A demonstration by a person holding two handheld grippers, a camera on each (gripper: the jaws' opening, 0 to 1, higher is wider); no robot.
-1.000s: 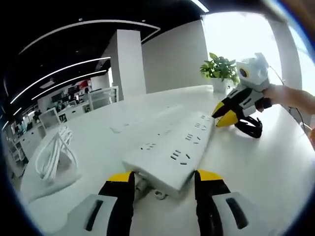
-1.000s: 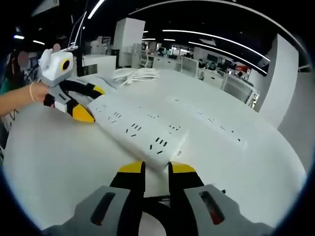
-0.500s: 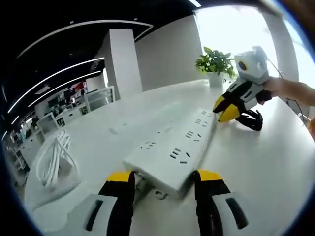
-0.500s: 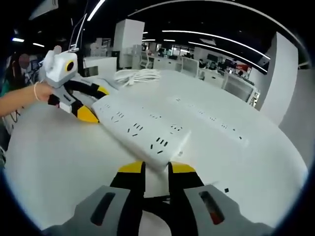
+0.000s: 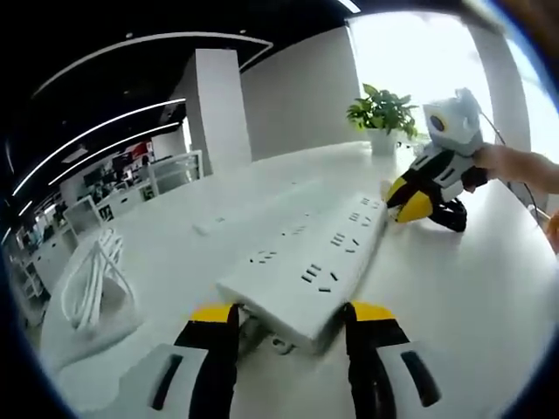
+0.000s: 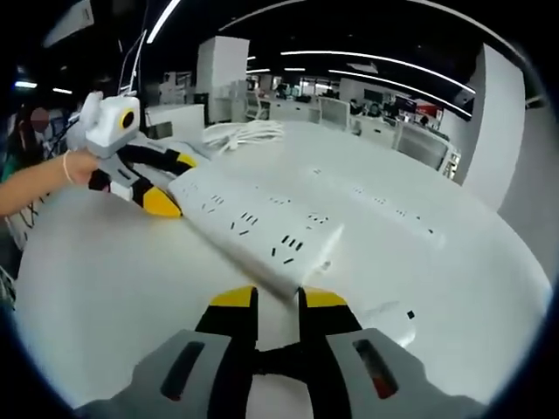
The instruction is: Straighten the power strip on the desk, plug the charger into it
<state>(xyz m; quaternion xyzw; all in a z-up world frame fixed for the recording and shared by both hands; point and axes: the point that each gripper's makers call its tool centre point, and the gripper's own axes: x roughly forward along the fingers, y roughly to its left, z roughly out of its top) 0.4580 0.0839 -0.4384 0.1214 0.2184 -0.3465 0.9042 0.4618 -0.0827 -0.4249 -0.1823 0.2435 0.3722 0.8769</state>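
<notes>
A long white power strip lies flat on the white desk. It runs across the middle of the desk, away from the edges. A second white power strip lies just beside it, along its far side. That one is pale and hard to make out against the desk.

In the left gripper view, the left gripper has its yellow-tipped jaws wide apart. The near end of the power strip sits between them. You cannot tell if the jaws touch it. Something small hangs under that end, but it is hidden in shadow.

At the far end of the strip is the right gripper, held by a hand. Its yellow tips are right at the strip's end. In the right gripper view, its two jaws are almost closed, with only a thin gap. A dark thing sits low between them, too hidden to name, so you cannot tell if they hold anything.

A small white charger lies on the desk just beside the right jaw, partly cut off by it.

A bundle of white cable lies near the left edge of the desk. A green plant in a white pot stands at the far edge. The arm behind the hand is cut off.
</notes>
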